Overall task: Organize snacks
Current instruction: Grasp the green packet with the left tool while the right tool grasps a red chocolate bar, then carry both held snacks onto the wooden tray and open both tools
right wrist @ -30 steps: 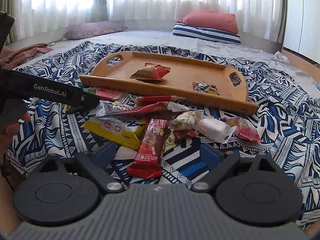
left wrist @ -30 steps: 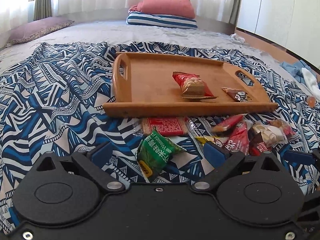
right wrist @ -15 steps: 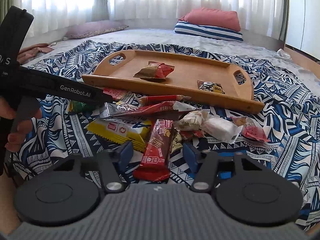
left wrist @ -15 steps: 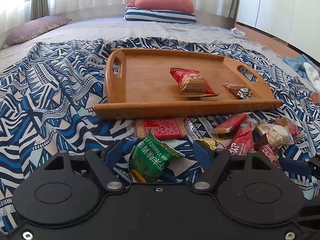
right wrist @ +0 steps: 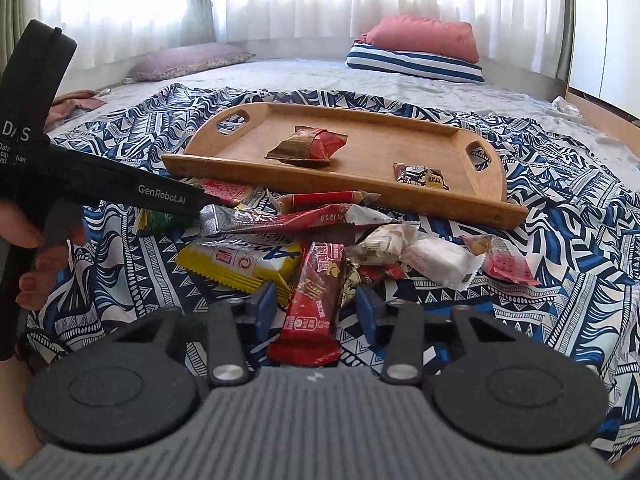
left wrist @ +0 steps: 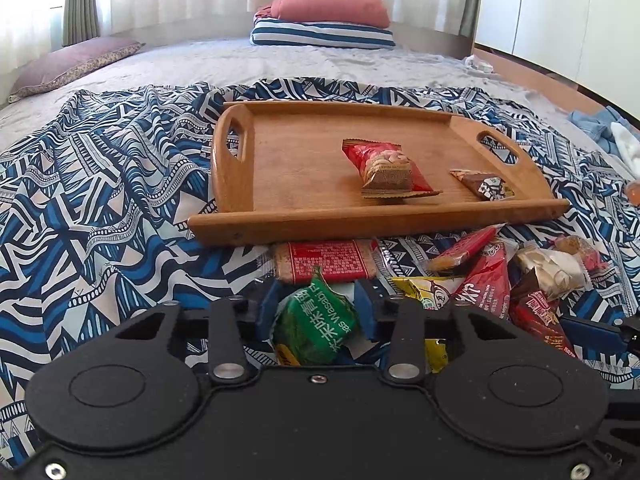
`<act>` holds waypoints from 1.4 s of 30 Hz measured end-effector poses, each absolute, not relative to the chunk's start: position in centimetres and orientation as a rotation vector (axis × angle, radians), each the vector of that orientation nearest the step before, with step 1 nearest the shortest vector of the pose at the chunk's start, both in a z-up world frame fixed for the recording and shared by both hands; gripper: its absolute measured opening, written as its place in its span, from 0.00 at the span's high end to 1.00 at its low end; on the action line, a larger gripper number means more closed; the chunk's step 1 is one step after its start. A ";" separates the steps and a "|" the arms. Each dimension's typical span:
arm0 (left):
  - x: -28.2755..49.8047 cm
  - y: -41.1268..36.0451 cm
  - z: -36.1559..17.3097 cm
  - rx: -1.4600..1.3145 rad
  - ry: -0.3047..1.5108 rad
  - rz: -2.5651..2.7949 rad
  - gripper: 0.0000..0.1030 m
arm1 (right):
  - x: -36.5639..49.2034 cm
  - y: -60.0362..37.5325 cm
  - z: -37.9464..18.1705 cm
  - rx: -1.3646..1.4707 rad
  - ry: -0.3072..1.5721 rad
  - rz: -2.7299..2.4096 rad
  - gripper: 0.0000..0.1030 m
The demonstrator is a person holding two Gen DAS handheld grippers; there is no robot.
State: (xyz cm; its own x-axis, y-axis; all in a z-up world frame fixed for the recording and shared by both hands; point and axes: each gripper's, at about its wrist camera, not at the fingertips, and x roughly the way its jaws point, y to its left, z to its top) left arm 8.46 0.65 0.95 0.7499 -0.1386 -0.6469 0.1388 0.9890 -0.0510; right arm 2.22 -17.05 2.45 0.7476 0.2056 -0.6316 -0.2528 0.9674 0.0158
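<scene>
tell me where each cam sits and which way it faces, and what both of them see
Left wrist: on the left gripper, low over the blanket, angled down toward the wooden tray; its jaws have just been closing on the green snack packet.
Right wrist: on the right gripper, facing likewise; its jaws, just closing, flank the red snack bar; the left gripper's body and a hand show at left.
Shared: tray, snack pile, pillows.

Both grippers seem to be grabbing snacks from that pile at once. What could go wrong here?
The left gripper, just closing, pinches the puffy green packet, which could crush or slip. The right gripper, also closing, straddles a red bar lying against a yellow wrapper, so that neighbour might drag along. The tray has a rim to clear.
</scene>
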 end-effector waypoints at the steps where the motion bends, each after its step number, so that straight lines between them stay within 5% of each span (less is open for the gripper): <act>1: 8.4 0.8 1.1 -0.007 0.707 -0.154 0.66 | 2.2 -17.1 2.5 -0.071 0.678 0.246 0.61; 5: 7.8 1.0 1.6 -0.014 0.699 -0.159 0.76 | 2.2 -17.1 2.8 -0.072 0.666 0.232 0.72; 20: 3.3 0.9 3.5 0.068 0.638 -0.209 0.83 | 1.0 -17.5 4.7 -0.078 0.606 0.208 0.74; 25: 2.3 0.7 2.8 0.124 0.604 -0.183 0.52 | 0.6 -17.7 4.8 -0.084 0.611 0.197 0.74; 32: 3.3 0.3 1.2 0.160 0.634 -0.179 0.47 | 0.6 -18.2 4.2 -0.062 0.640 0.188 0.67; 35: 3.7 0.4 0.6 0.139 0.663 -0.197 0.52 | 0.5 -18.4 4.0 -0.056 0.649 0.190 0.66; 39: 3.8 0.4 0.3 0.117 0.683 -0.217 0.68 | 0.4 -18.3 3.7 -0.067 0.652 0.207 0.53; 42: 3.6 0.1 0.5 0.134 0.683 -0.227 0.69 | 0.4 -17.9 3.5 -0.094 0.651 0.217 0.53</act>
